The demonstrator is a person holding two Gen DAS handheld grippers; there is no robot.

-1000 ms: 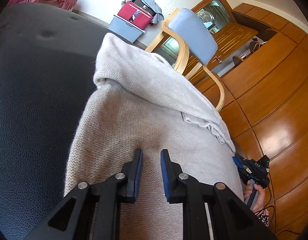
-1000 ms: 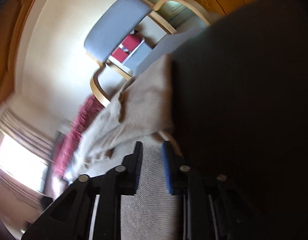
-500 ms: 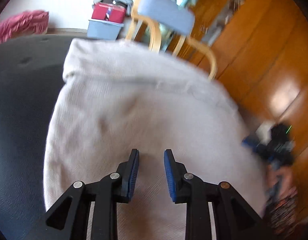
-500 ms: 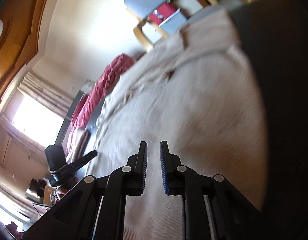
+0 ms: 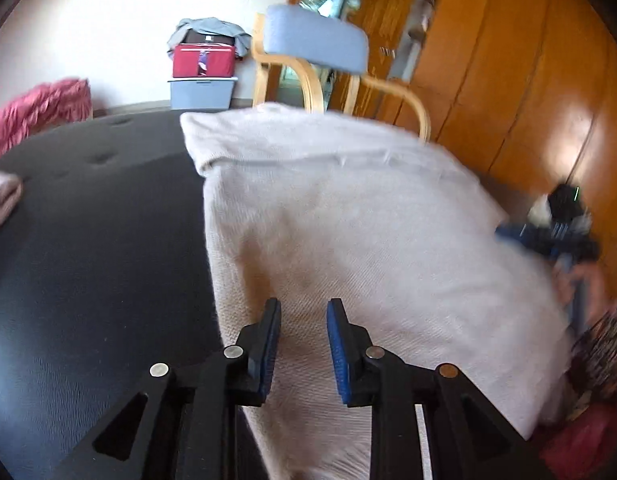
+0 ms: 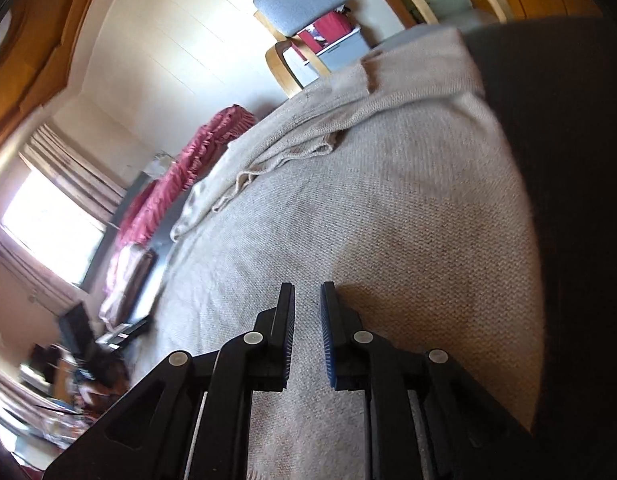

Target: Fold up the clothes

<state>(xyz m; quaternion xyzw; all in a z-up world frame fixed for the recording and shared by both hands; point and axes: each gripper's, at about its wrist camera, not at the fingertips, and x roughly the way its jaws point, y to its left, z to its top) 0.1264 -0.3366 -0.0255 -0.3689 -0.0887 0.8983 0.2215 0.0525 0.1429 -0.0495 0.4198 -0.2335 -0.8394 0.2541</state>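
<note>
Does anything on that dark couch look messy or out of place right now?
Only one thing stands out: on the beige knit sweater, the folded-over sleeve lies rumpled and slanted across its far part, the cuff bunched rather than flat. The rest lies smooth on the dark surface. No spills or damage are visible.

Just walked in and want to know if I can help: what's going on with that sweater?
A person is folding a beige knit sweater spread on a dark padded surface, working with a handheld claw in each hand. The left claw hangs over the sweater's near edge with a clear gap and nothing between its fingers. The right claw sits above the other side, fingers slightly apart, also gripping nothing. A sleeve is already folded across the body.
</note>
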